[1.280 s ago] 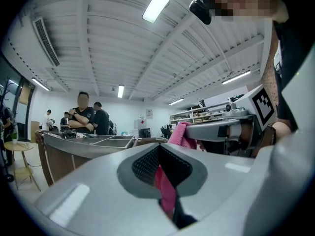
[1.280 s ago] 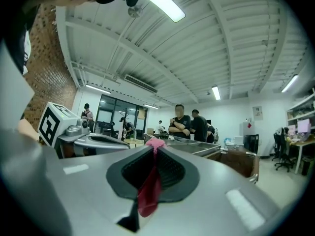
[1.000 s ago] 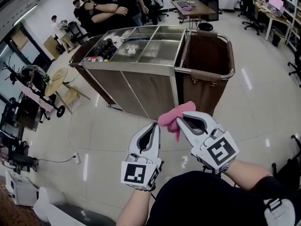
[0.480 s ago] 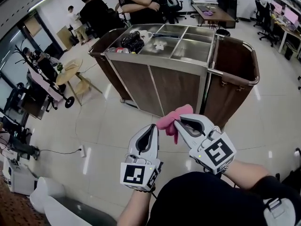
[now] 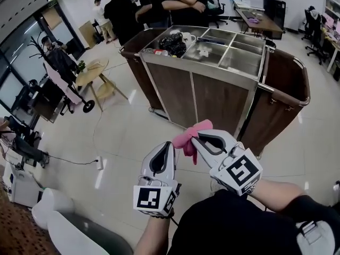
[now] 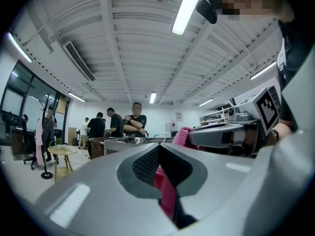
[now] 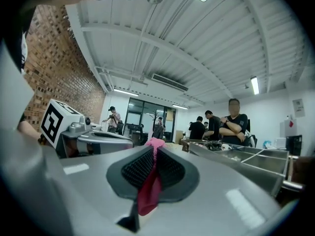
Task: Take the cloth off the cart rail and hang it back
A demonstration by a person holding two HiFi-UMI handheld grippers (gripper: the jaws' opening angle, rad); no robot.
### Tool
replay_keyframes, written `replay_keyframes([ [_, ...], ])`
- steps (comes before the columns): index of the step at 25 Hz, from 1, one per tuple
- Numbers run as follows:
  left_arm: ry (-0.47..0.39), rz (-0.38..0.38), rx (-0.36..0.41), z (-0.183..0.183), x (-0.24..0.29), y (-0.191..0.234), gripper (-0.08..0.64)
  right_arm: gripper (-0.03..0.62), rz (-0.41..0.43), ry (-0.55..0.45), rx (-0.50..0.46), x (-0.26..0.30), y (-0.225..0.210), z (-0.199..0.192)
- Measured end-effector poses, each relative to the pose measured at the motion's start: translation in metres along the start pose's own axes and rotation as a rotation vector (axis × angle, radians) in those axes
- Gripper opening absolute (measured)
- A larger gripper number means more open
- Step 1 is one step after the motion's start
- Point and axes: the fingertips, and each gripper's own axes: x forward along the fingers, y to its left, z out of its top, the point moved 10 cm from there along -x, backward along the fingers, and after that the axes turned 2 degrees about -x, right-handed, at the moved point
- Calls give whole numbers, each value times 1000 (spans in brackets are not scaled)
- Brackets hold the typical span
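Fingers (image 5: 172, 159) of the left gripper (image 5: 170, 144) and right gripper (image 5: 195, 138) sit side by side in the head view, both closed on the pink cloth (image 5: 189, 135), which is held in the air near the cart (image 5: 212, 97), apart from its rail (image 5: 284, 93). The left gripper view shows its fingers (image 6: 140, 167) shut with a fold of cloth (image 6: 166, 193) pinched between them. The right gripper view shows fingers (image 7: 135, 170) likewise clamped on a pink strip (image 7: 147, 193).

Cart (image 5: 212, 84) at 12 o'clock from the person, its bag (image 5: 284, 97) on the right end. Cloth (image 5: 190, 136) before the cart, left gripper (image 5: 169, 145) at its 8 o'clock, right gripper (image 5: 195, 139) at 4. Round table (image 5: 91, 70) at 10 o'clock. Onlookers (image 5: 183, 4) behind the cart.
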Motion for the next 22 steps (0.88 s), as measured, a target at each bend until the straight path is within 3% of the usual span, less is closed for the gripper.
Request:
replay_keyframes([
  [6, 16, 66, -1, -17, -2, 33, 3, 18, 58, -19, -50, 45, -6, -13],
  [10, 29, 103, 3, -31, 7, 60, 3, 18, 99, -3, 4, 78, -15, -25],
  [22, 71, 185, 21, -70, 73, 152, 3, 18, 183, -11, 38, 195, -80, -57],
])
